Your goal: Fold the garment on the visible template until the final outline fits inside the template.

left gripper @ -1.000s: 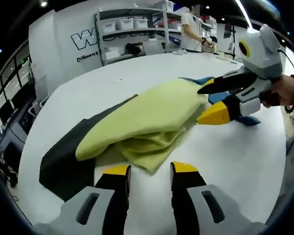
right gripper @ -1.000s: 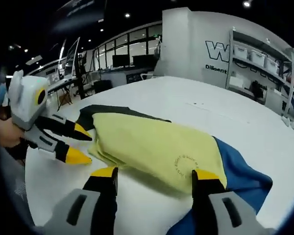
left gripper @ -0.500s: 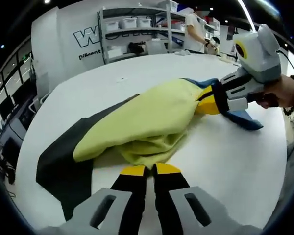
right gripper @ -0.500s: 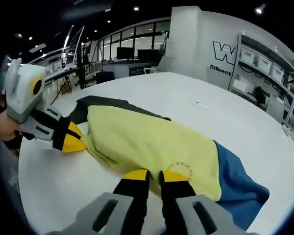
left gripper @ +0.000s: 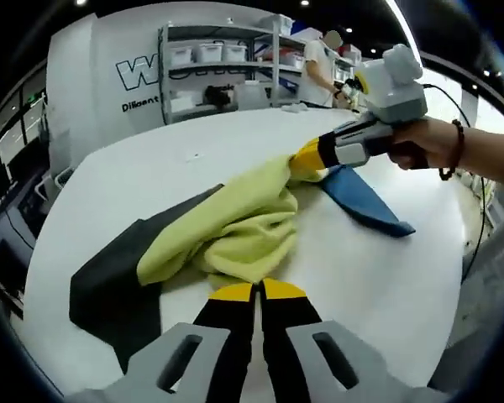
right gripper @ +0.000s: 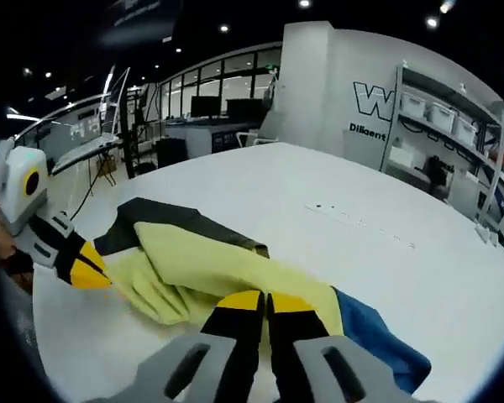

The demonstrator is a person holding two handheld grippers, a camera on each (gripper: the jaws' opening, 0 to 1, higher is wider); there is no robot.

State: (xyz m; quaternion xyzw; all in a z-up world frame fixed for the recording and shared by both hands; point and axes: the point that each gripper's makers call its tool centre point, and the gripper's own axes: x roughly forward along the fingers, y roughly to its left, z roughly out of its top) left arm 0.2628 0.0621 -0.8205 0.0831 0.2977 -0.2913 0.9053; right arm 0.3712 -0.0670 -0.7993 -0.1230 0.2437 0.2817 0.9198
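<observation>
Change: I have both pinches lifting; the soft yellow-green cloth garment [left gripper: 235, 227] now bunches upward off the dark flat template [left gripper: 109, 277].
Left gripper [left gripper: 257, 290]: jaws closed on its near hem.
Right gripper [right gripper: 255, 300]: jaws closed on the far edge.
Meaning: fold starting, blue fabric [left gripper: 361, 197] uncovered.

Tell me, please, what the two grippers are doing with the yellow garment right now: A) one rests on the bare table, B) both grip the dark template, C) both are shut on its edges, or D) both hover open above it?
C: the left gripper and the right gripper each have their jaws closed on an edge of the yellow garment.
</observation>
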